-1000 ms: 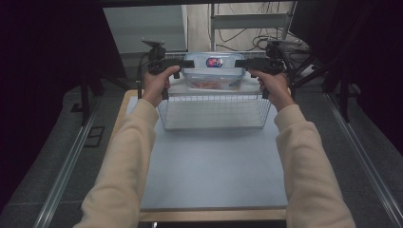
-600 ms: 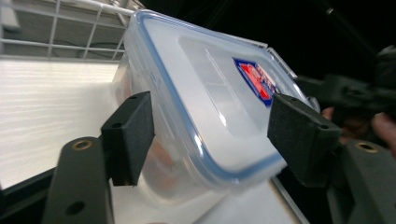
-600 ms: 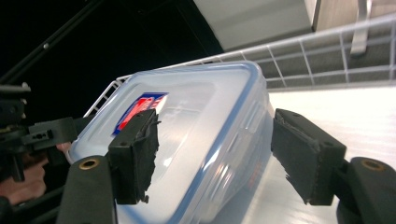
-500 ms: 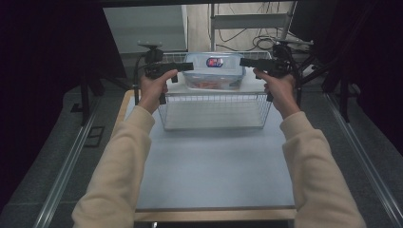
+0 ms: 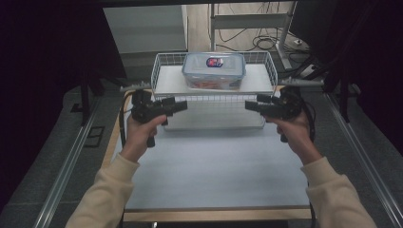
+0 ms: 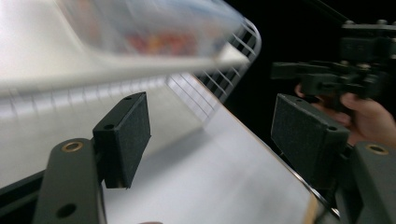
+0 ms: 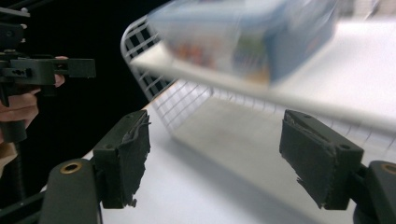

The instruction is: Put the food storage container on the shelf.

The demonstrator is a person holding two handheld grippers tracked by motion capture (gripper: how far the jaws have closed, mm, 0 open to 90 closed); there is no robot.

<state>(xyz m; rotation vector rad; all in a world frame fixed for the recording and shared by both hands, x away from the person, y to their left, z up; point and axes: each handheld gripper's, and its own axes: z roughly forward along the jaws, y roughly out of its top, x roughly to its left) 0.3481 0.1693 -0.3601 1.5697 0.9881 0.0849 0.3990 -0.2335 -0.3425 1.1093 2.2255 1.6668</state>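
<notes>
A clear plastic box with a blue lid stands on the upper level of a white wire rack at the far end of the table. My left gripper hovers at the rack's front left corner, pointing right. Opposite it, my right gripper hovers at the front right corner, pointing left. In the left gripper view the left gripper is open, nothing between its pads, with the blurred box above. The right gripper is also open and empty below the box.
Metal rails run along both sides of the table. Cables lie on the floor behind the rack. The table's pale surface stretches from the rack to the wooden front edge.
Both grippers have drawn back from the sides of the box toward the person and now sit lower, in front of the rack. The box stays on the rack.
</notes>
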